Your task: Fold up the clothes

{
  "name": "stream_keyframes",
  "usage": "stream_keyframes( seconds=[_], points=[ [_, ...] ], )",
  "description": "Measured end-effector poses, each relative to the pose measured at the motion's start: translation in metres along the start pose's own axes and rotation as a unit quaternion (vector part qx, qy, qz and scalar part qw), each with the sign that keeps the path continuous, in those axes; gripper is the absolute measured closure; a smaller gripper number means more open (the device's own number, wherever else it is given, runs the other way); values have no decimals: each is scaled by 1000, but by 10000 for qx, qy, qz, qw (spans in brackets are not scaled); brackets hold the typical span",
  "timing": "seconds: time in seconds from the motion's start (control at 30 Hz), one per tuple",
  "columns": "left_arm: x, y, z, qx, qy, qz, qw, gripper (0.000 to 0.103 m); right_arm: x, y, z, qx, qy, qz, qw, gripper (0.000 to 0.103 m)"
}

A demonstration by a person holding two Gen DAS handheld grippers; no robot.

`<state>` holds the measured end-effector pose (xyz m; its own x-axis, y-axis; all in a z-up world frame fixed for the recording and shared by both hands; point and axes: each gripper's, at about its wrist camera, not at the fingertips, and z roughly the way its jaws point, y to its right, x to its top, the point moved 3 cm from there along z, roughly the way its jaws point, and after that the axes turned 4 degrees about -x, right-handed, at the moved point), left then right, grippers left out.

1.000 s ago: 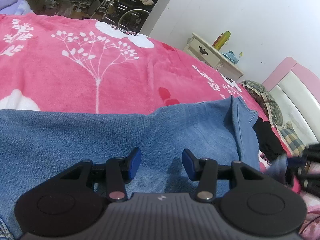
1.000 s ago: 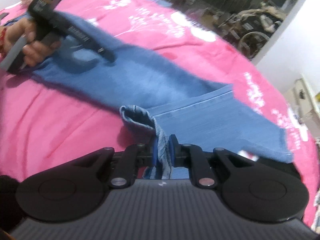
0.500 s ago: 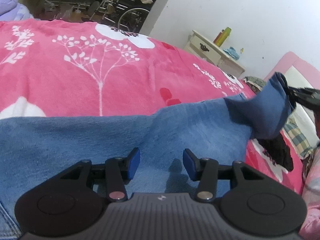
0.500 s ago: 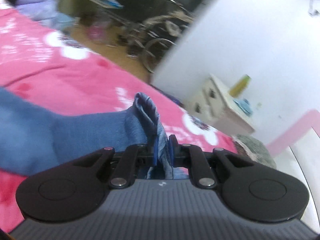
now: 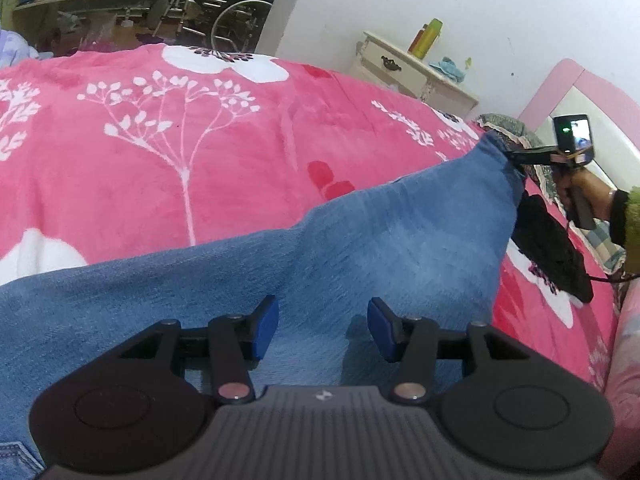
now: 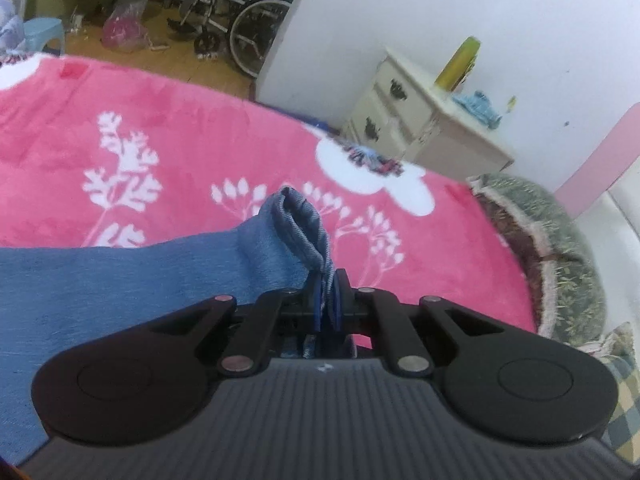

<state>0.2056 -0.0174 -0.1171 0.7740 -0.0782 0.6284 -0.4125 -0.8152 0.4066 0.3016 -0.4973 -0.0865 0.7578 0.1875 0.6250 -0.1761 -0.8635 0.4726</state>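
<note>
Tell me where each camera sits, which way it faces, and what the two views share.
Left wrist: on the left gripper, jaws apart, looking down over the jeans and across the blanket to the nightstand; the right gripper and hand show at far right.
Right wrist: on the right gripper, jaws closing on the jeans' hem, facing the nightstand; no hand shows.
Shared: jeans, blanket, nightstand, wheelchair.

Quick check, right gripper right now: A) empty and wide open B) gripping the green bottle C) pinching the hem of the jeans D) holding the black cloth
C: the right gripper has its jaws closing tight on a bunched hem of the jeans, with denim between the blue pads; the left wrist view shows the same gripper pulling that end.
</note>
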Motion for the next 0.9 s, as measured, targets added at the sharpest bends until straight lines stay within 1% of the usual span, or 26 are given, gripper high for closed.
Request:
stream_keyframes(
  seconds=[0.13,0.17,0.2,0.23,0.27,0.3,0.33,0.4,0.47,0.5,0.57,0.6,0.67,0.73,0.77,0.83,0.9],
  points=[
    [-1,0,0,24,-2,88,10000,52,-8,-3,18,46,-276,103,9996,98],
    [-2,1,0,28,-2,117,9999,52,-10,-3,23,56,-349,144,9993,96],
    [-2,0,-1,25,3,132,9999,52,-13,0,28,64,-445,304,9985,92],
    [-3,0,-1,21,8,139,9999,52,-14,7,31,94,-512,555,9971,91],
    [-3,0,-2,16,12,123,9999,52,-15,15,33,125,-576,826,9948,86],
    [-2,-1,-2,21,16,106,9999,52,-15,27,36,164,-631,1254,9900,80],
    [-1,-1,-3,36,25,92,9999,52,-16,40,39,173,-720,1725,9822,79],
    [0,-1,-5,60,58,83,9999,52,-20,70,40,56,-804,2752,9580,79],
    [1,0,-9,42,114,116,9999,52,-21,84,28,33,-697,3246,9433,79],
    [2,1,-11,29,142,142,9998,52,-15,78,17,202,-603,3249,9436,79],
    [5,4,-13,-4,200,253,9995,52,-4,66,-6,558,-421,3233,9437,79],
    [7,5,-13,-18,230,305,9993,52,4,49,-22,889,-385,3075,9466,79],
    [11,8,-12,-47,284,374,9989,52,16,6,-51,1526,-380,2597,9528,79],
    [12,10,-10,17,315,446,9985,52,23,-46,-83,2209,-379,1924,9554,79],
    [12,11,-8,66,317,484,9983,52,22,-70,-98,2451,-287,1561,9564,79],
    [9,10,-4,261,247,563,9978,52,22,-118,-127,2922,-101,825,9528,79],
    [5,9,0,457,177,642,9967,52,20,-165,-156,3359,82,80,9418,79]
  ],
)
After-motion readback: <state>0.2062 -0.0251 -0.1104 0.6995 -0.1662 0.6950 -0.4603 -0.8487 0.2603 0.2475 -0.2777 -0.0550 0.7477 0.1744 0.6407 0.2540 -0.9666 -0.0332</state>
